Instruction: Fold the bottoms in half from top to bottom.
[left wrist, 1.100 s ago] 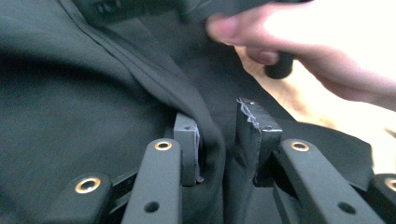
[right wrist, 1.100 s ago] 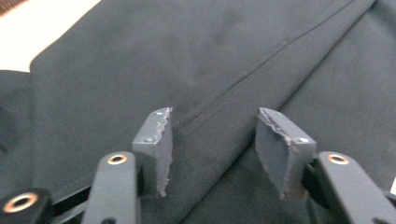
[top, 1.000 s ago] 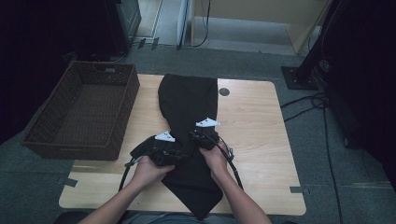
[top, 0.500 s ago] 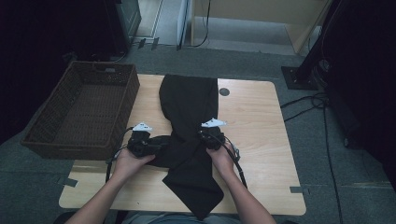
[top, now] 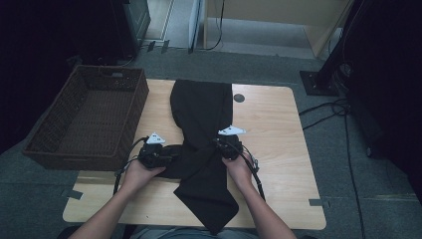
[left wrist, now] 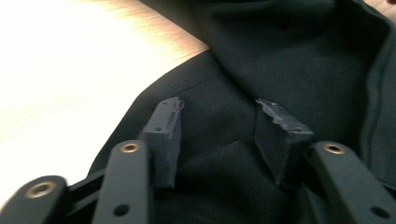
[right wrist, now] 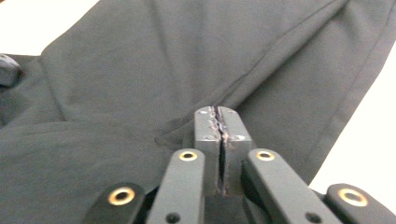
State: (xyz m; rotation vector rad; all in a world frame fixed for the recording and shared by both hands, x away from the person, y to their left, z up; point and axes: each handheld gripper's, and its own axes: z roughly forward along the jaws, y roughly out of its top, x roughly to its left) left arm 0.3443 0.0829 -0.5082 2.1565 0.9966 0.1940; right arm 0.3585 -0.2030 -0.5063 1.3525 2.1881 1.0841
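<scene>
1. Black garment (top: 201,134) lies lengthwise down the middle of the table (top: 278,124), far end near the back edge, near end tapering to a point that reaches the front edge.
2. Fabric is matte, plain and dark; seams and a folded flap show in the right gripper view (right wrist: 140,70). Mid-section is bunched where the two grippers meet it.
3. No brand, label or writing readable on it.
4. Left gripper (left wrist: 219,133): jaws apart, just been closing a little, cloth lying between the pads, not pinched. It sits at the garment's left edge (top: 158,154).
5. Right gripper (right wrist: 216,126): jaws pressed together on a fold of the garment, at its right edge (top: 228,144).
6. Basket (top: 59,149) stands left of the garment, overhanging the table's left side.
</scene>
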